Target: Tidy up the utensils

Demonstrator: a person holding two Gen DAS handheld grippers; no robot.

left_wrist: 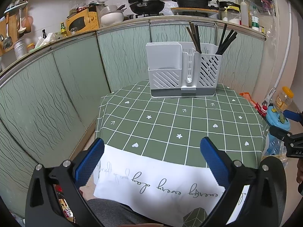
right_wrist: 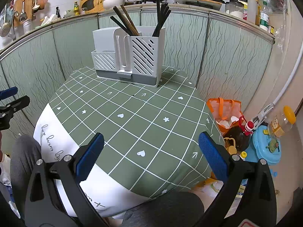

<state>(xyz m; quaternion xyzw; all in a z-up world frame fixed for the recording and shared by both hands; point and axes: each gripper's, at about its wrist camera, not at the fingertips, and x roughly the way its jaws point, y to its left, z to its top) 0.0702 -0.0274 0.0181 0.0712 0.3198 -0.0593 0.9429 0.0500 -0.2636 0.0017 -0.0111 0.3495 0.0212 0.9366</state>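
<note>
A white slotted utensil holder (left_wrist: 181,70) (right_wrist: 128,56) stands at the far edge of the table with the green checked cloth (left_wrist: 170,121) (right_wrist: 132,113). Brown chopsticks (left_wrist: 194,36) (right_wrist: 126,21) lean in its middle compartment and black chopsticks (left_wrist: 226,40) (right_wrist: 161,18) stand in its right one. My left gripper (left_wrist: 151,160) is open over the cloth's near white border, holding nothing. My right gripper (right_wrist: 150,158) is open over the near right part of the table, also holding nothing. Each gripper's blue-padded tip (left_wrist: 292,114) (right_wrist: 8,91) shows at the edge of the other's view.
Green patterned cabinet panels (left_wrist: 56,94) wall the table at the back and left. On the floor to the right stand an orange bag (right_wrist: 224,109), a dark oil bottle (right_wrist: 238,134), a blue lid (right_wrist: 265,147) and a yellow-capped jar (right_wrist: 283,122). A person's grey-clad legs (right_wrist: 24,155) are under the near edge.
</note>
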